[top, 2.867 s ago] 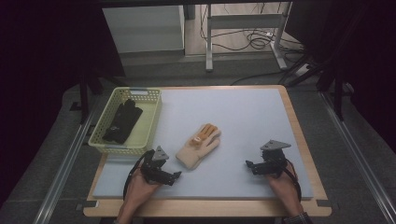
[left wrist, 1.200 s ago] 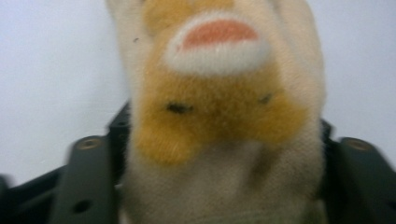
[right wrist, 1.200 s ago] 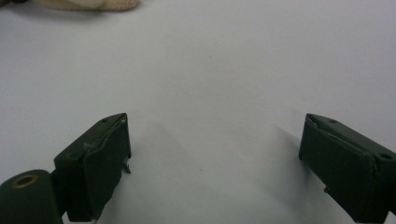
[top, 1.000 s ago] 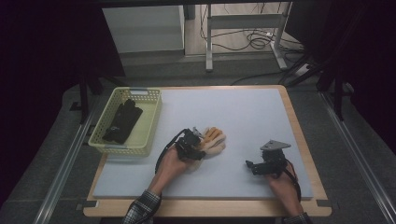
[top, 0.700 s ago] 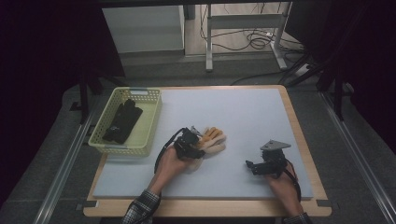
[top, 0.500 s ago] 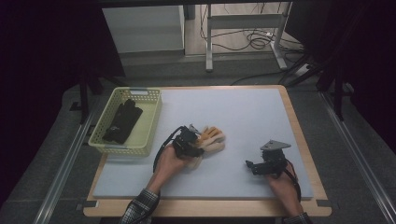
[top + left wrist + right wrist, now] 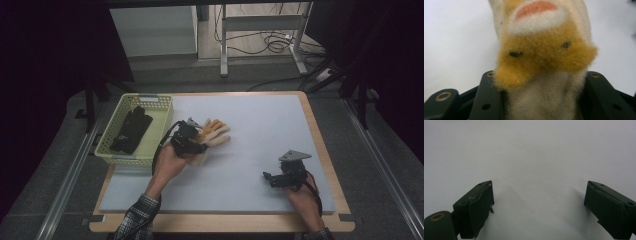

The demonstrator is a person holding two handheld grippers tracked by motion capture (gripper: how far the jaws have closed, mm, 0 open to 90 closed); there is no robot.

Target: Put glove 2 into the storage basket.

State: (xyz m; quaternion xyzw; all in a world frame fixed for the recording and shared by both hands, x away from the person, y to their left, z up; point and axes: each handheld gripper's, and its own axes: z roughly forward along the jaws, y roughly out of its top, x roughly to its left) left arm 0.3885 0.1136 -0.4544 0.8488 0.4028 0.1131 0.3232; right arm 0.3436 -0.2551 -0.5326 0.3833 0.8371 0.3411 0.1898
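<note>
A cream glove with orange fingers (image 7: 216, 132) hangs from my left gripper (image 7: 191, 143), which is shut on its cuff end just right of the basket. In the left gripper view the fuzzy orange and cream glove (image 7: 544, 55) is pinched between the two black jaws of the left gripper (image 7: 541, 100) and fills the middle above the pale table. My right gripper (image 7: 270, 178) rests low on the table at the front right, open. In the right gripper view the right gripper (image 7: 539, 210) has its jaws wide apart with bare table between them.
A pale green basket (image 7: 152, 98) stands at the table's left edge, holding a black glove-like item (image 7: 131, 131). The grey mat (image 7: 260, 125) covers the table, with a wooden rim (image 7: 320, 145) at the right. Dark floor and desk legs lie beyond.
The left gripper reached the glove, shut on it, and has carried it a little left and away, toward the basket. The right gripper has stayed put.
</note>
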